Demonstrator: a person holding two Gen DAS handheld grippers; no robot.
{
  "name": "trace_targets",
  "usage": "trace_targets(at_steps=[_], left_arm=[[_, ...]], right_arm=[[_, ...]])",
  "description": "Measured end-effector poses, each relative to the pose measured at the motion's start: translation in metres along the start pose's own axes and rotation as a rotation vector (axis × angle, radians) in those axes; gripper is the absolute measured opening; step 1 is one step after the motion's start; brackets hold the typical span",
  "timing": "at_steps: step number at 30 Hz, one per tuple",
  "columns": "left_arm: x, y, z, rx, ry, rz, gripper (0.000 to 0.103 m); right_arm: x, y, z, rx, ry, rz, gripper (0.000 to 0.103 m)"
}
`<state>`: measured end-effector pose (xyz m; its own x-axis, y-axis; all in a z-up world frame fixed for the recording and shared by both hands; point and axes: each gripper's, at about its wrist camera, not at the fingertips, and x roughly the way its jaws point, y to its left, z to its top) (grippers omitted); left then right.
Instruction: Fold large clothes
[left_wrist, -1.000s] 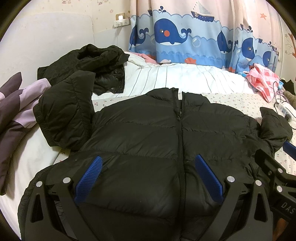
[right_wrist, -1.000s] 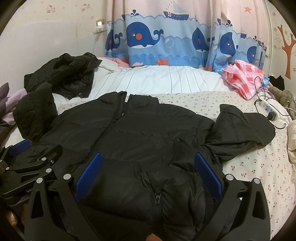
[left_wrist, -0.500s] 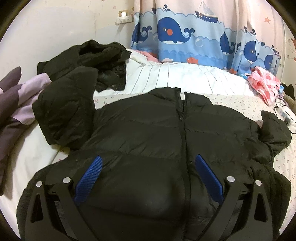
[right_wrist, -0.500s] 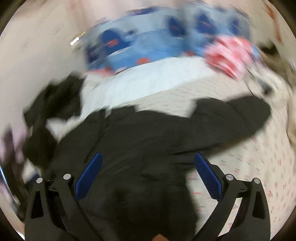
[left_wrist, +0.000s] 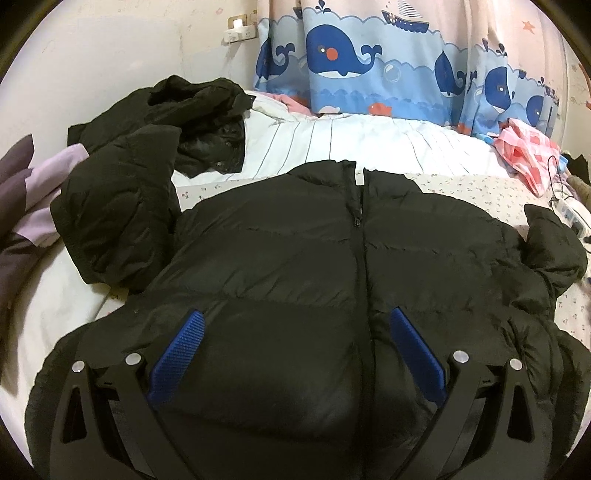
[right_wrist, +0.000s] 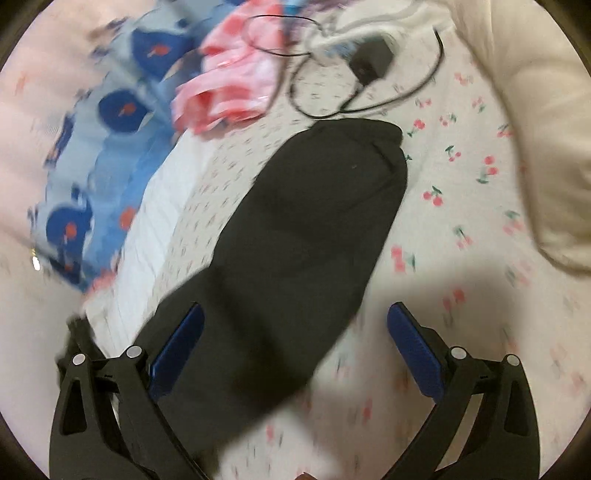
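Observation:
A large black puffer jacket (left_wrist: 314, 258) lies front up and zipped on the bed. Its left sleeve (left_wrist: 114, 218) is bent up at the left; its right sleeve (left_wrist: 554, 247) lies out to the right. My left gripper (left_wrist: 295, 325) is open and empty over the jacket's lower front. In the blurred right wrist view, my right gripper (right_wrist: 295, 317) is open and empty above the right sleeve (right_wrist: 295, 236), whose cuff points away from me.
A second black jacket (left_wrist: 192, 110) lies crumpled at the back left. A pink checked cloth (right_wrist: 229, 88), a black cable with an adapter (right_wrist: 371, 61) and a power strip (left_wrist: 572, 218) lie beyond the sleeve. A cream pillow (right_wrist: 546, 129) is at the right, whale curtains (left_wrist: 369, 66) behind.
My right gripper has swung quickly to the right, from over the jacket's body to over the right sleeve. My left gripper has stayed over the lower front, barely shifting.

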<state>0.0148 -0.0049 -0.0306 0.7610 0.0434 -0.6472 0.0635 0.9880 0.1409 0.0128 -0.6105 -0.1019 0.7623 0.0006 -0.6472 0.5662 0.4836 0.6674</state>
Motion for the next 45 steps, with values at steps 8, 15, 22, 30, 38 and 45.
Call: trace_targets(at_steps=[8, 15, 22, 30, 38, 45], left_arm=[[0.004, 0.01, 0.004, -0.063, -0.06, 0.017, 0.096], [-0.007, 0.014, 0.007, -0.19, -0.055, -0.066, 0.096], [0.018, -0.009, -0.009, -0.159, 0.068, -0.185, 0.096], [-0.005, 0.004, 0.008, -0.195, 0.068, -0.261, 0.096], [-0.069, 0.064, 0.006, -0.291, 0.01, -0.206, 0.096], [-0.109, 0.1, -0.03, -0.281, 0.086, -0.13, 0.096]], right_arm=[[0.032, 0.023, 0.047, -0.076, -0.065, 0.094, 0.005], [-0.08, 0.067, 0.125, -0.251, -0.385, 0.068, 0.003], [-0.034, 0.005, 0.156, -0.085, -0.195, -0.239, 0.013], [-0.103, 0.027, -0.083, -0.46, 0.22, 0.138, 0.076], [-0.164, 0.019, -0.277, -0.851, 0.526, 0.171, 0.079], [-0.211, 0.027, -0.226, -0.751, 0.439, 0.336, 0.006]])
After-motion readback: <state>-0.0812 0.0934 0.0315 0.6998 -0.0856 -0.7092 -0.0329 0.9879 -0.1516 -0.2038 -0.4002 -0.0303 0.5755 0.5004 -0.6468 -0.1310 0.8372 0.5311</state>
